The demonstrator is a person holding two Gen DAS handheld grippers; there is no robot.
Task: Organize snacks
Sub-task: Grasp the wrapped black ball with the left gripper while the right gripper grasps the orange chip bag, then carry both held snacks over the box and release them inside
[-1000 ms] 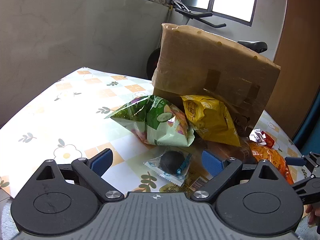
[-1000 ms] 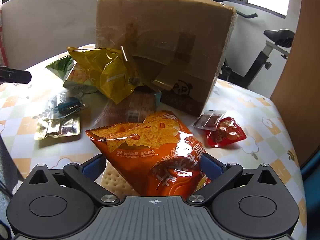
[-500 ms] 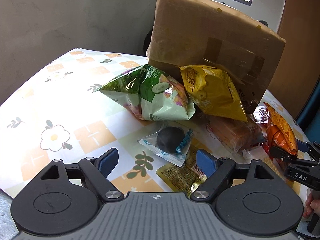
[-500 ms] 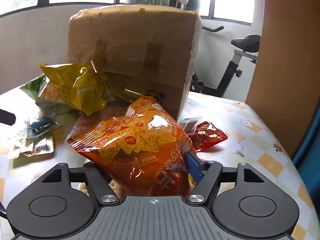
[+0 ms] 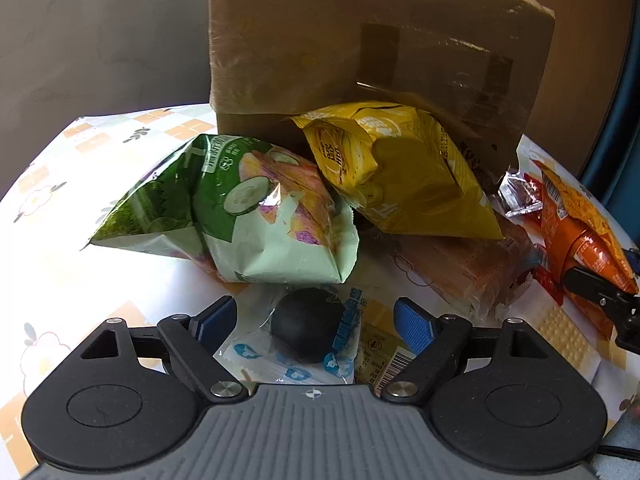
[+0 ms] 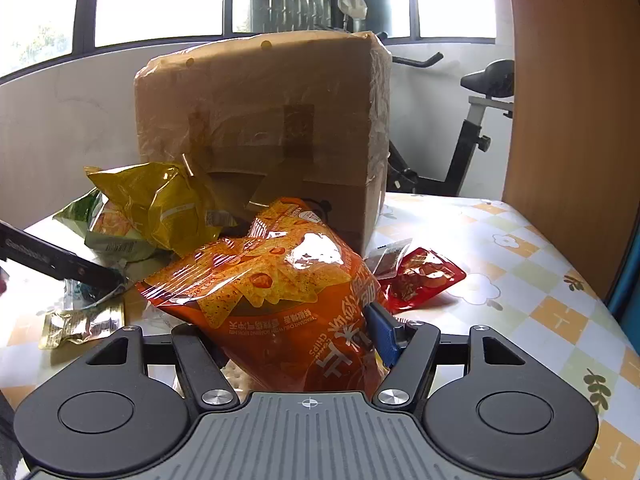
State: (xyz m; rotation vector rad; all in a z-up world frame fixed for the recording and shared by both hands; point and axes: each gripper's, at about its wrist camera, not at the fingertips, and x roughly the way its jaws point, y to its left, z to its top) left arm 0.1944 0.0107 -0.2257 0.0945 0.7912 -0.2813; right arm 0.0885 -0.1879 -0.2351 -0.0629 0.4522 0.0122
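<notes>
**Two grippers among the snacks**

The right gripper (image 6: 298, 336) has its jaws closing on the orange chip bag (image 6: 280, 280), pads pressed into its lower end, the bag lifted in front of the taped cardboard box (image 6: 260, 120). The left gripper (image 5: 316, 320) holds its jaws apart around a small clear packet with a dark round cake (image 5: 308, 330) (not touching it) lying flat on the flowered table (image 5: 60, 260). Just beyond lie a green bag (image 5: 240, 216) and a yellow bag (image 5: 400, 176), the yellow one leaning against the box.
</notes>
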